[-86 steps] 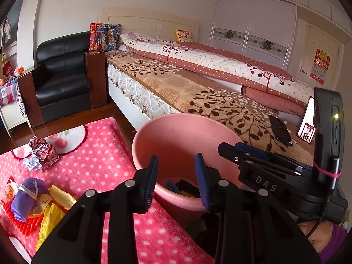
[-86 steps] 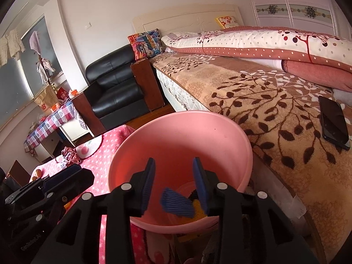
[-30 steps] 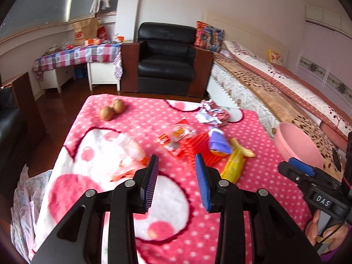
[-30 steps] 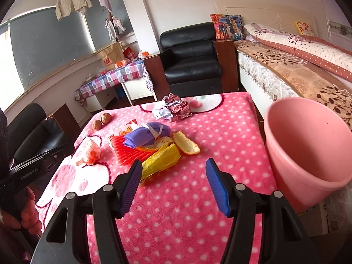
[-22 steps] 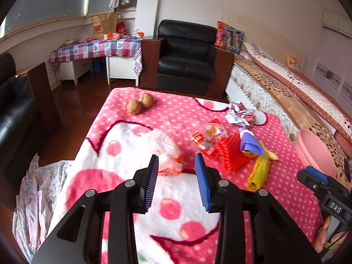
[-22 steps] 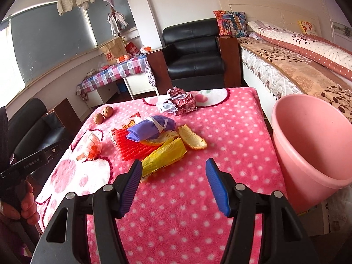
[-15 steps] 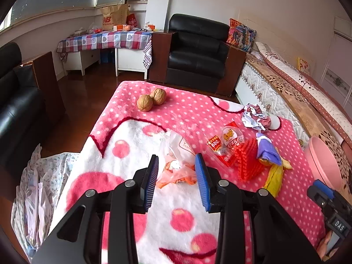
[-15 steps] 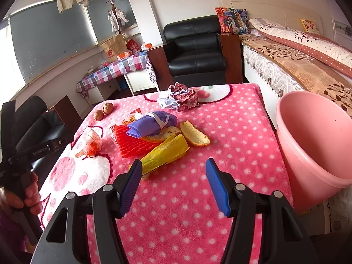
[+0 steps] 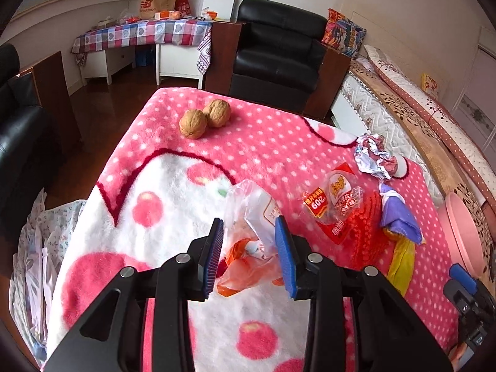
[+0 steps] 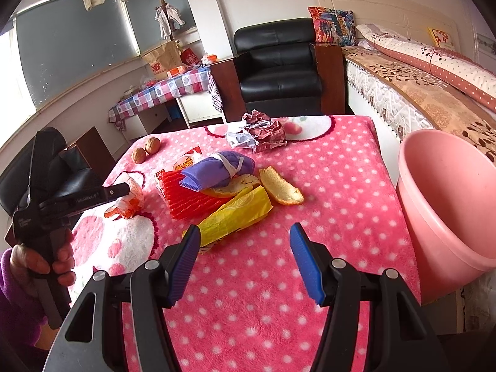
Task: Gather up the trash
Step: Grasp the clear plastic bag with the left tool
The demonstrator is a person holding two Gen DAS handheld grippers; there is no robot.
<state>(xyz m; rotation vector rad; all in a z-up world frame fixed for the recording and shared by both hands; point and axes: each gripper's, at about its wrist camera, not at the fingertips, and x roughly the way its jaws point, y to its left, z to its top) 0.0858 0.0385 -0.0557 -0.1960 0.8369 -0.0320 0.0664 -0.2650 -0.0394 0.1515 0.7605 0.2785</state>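
Note:
A clear and orange plastic wrapper (image 9: 248,245) lies on the pink spotted blanket (image 9: 266,142). My left gripper (image 9: 249,259) is open, its blue pads on either side of the wrapper; it also shows in the right wrist view (image 10: 121,190). My right gripper (image 10: 245,257) is open and empty above the blanket, just short of a yellow packet (image 10: 235,214). Beyond lie orange peel (image 10: 280,187), a purple cloth bundle (image 10: 217,172), a red mesh piece (image 10: 186,198), a snack bag (image 9: 338,198) and crumpled foil (image 10: 263,131). A pink bucket (image 10: 446,198) stands at the table's right edge.
Two walnuts (image 9: 204,117) sit at the far left of the table. A black armchair (image 9: 276,52) stands behind it, a bed (image 10: 418,83) to the right, a checked side table (image 9: 142,34) at the back left, a black sofa (image 9: 12,136) on the left.
Both grippers left the pink bucket and swung back over the table. The left gripper moved forward and down until its pads flank the orange wrapper. The right gripper opened wider.

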